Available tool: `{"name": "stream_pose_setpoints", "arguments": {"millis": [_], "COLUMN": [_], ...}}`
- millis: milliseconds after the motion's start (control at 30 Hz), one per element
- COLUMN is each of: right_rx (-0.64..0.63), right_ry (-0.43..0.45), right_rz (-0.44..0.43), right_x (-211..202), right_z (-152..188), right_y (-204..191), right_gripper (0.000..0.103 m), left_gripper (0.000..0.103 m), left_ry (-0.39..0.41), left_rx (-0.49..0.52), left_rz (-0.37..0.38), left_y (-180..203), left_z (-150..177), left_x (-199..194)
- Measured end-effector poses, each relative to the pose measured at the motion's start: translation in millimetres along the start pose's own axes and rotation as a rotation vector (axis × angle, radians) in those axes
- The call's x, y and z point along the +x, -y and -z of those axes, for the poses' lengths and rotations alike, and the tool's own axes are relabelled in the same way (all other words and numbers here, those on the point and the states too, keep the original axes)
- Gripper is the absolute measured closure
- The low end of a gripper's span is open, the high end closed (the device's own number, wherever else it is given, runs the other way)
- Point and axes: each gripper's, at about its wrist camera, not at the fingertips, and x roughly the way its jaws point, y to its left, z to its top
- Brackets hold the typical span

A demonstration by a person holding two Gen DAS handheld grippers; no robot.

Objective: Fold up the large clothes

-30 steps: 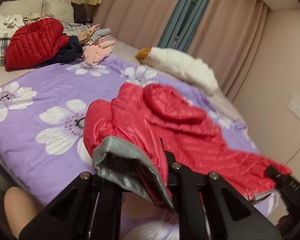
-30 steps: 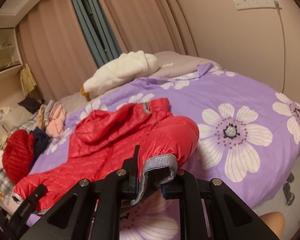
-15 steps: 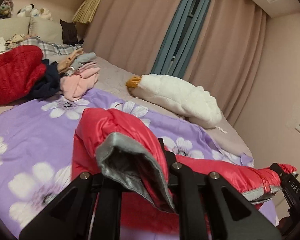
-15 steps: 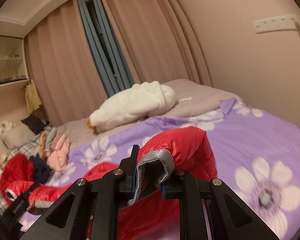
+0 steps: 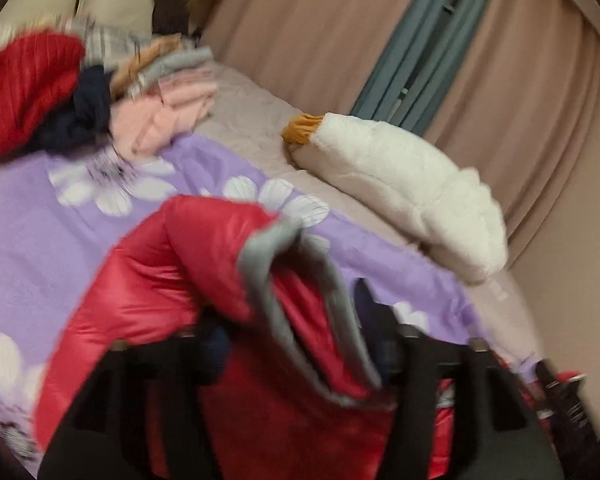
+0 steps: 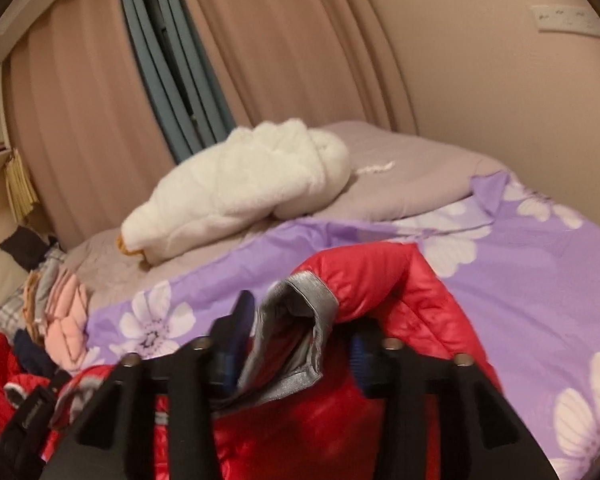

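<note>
A glossy red quilted puffer jacket (image 5: 148,288) lies on a purple bedspread printed with white flowers. Its fabric is shiny and stitched in narrow horizontal channels. Both sleeves end in grey ribbed cuffs. In the left wrist view, one sleeve arches up off the bed and its grey cuff (image 5: 300,300) hangs open, blurred, showing red lining inside. In the right wrist view, the other sleeve (image 6: 384,276) also humps upward — its grey cuff (image 6: 300,320) droops open and slack, with a dark hollow visible inside. The jacket's body spreads flat and low beneath both sleeves — a grey-edged hem shows at the far left of that view.
</note>
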Motion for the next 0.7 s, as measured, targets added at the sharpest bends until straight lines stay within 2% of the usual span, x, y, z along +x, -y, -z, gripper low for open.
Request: {"name": "stream_pose_setpoints", "arguments": {"millis": [33,67,100,133,200,267,300,367,400,433,467,500,600,700], "right_rx": [-0.022,-0.040,-0.055,-0.068,-0.085,-0.078,-0.068,-0.016,0.010,0.032,0.046,0.057,0.004,0.007], "right_ry": [0.005,0.026,0.057,0.062,0.027,0.016,0.011,-0.057,-0.104,-0.165,-0.228,-0.243,-0.205,-0.203], "right_rz": [-0.009,-0.017,-0.022,-0.015,0.019,0.033,0.053,0.151,0.188,0.205,0.213,0.211,0.266,0.268], "right_x": [3,4,5,10,24,33,38,62,77,92,105,112,113,115], "right_z": [-1,0,2,3,9,15,20,32,36,44,53,58,63,67], "right_y": [-3,-7,-11,-13,-15,-12,-7,7,13,20,26,29,19,21], "right_gripper": [0.037,0.029,0.012,0.003,0.003,0.003,0.003,0.003,0.007,0.023,0.030,0.034,0.037,0.037], "left_gripper": [0.024,0.020,0.012,0.013,0.013,0.012,0.012,0.014,0.016,0.019,0.019,0.019,0.019,0.019], "left_ry": [0.014,0.032,0.059,0.093,0.144,0.123,0.093,0.002,-0.088,-0.132,-0.138,-0.105,-0.066,-0.090], "left_rx": [-0.036,-0.059,-0.063,-0.029,0.082,0.133,0.136,0.097,0.058,0.032,0.018,0.025,0.082,0.086], "left_rz": [0.027,0.047,0.058,0.031,-0.114,-0.127,-0.124,-0.192,-0.219,-0.222,-0.223,-0.232,-0.270,-0.279], "left_y": [-4,-7,-8,-4,4,0,-6,-23,-35,-42,-44,-42,-30,-31], "left_z": [-4,-7,-8,-8,-5,0,5,21,30,33,34,36,43,47], "left_x": [1,3,6,10,22,36,47,77,98,109,113,111,109,118]}}
